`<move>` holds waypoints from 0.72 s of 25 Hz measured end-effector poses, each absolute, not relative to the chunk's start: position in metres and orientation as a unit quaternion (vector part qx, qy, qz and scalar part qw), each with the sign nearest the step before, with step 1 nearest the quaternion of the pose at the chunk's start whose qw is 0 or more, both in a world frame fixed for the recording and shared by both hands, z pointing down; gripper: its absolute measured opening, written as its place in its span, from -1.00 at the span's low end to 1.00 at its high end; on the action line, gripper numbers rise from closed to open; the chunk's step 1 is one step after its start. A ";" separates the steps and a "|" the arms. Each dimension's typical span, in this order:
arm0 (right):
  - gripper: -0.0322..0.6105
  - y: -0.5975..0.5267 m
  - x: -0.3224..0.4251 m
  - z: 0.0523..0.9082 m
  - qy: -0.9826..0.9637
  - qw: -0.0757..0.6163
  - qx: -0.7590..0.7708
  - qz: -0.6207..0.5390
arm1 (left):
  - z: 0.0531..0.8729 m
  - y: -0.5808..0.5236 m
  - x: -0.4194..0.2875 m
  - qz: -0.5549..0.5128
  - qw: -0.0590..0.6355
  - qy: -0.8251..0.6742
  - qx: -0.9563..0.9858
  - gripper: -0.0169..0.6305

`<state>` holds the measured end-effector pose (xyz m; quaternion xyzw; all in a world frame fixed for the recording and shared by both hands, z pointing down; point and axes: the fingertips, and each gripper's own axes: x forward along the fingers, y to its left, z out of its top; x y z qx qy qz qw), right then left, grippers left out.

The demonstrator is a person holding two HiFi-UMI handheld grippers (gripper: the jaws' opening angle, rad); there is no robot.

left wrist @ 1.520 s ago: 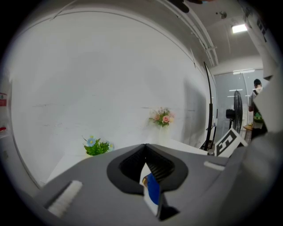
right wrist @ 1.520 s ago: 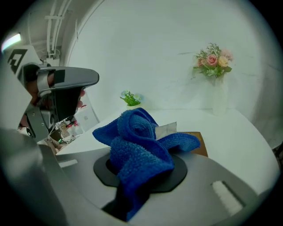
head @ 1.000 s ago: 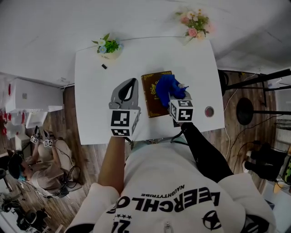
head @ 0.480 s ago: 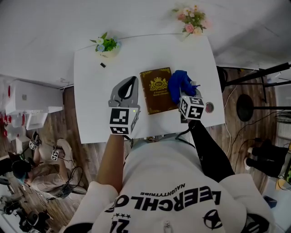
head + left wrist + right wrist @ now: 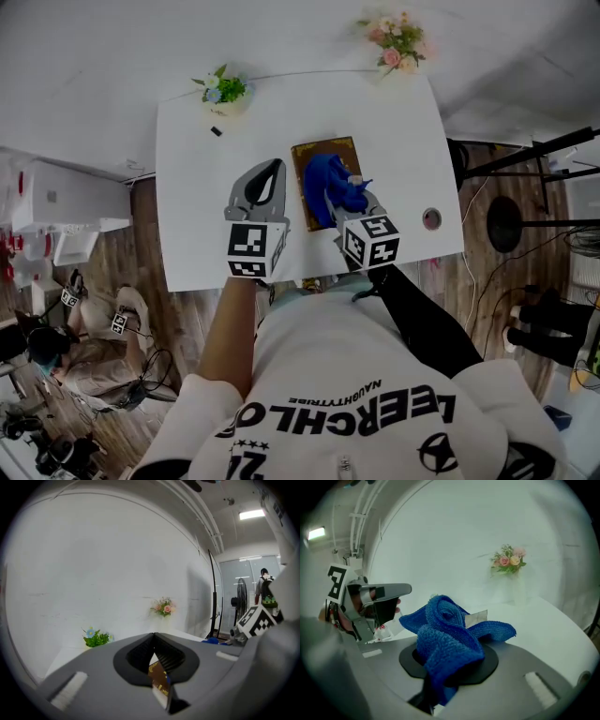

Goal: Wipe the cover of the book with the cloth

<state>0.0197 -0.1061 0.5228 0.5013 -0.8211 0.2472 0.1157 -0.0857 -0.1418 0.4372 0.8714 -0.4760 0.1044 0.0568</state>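
A brown book with gold print lies on the white table; through the left gripper's jaws I see part of its cover. A crumpled blue cloth rests on the cover's middle and right, held by my right gripper, which is shut on it. In the right gripper view the cloth bulges out over the jaws and hides them. My left gripper sits just left of the book, jaws shut with nothing between them. Whether it touches the book I cannot tell.
A small green-and-blue flower pot stands at the table's far left and pink flowers at the far right corner. A tiny dark object lies near the pot. A small round thing sits by the right edge.
The right gripper carried the cloth off to the book's right edge, then back left onto the cover. The left gripper stayed where it was.
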 end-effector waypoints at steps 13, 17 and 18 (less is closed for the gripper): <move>-0.62 -0.074 0.003 0.578 -0.804 0.185 0.506 0.250 | 0.445 -0.128 -0.094 0.110 0.061 -0.479 0.869 -0.77; -0.62 -0.076 0.036 0.580 -0.782 0.186 0.540 0.252 | 0.442 -0.131 -0.088 0.105 0.060 -0.472 0.873 -0.77; -0.62 -0.077 0.046 0.580 -0.775 0.185 0.549 0.251 | 0.442 -0.132 -0.086 0.104 0.060 -0.470 0.874 -0.77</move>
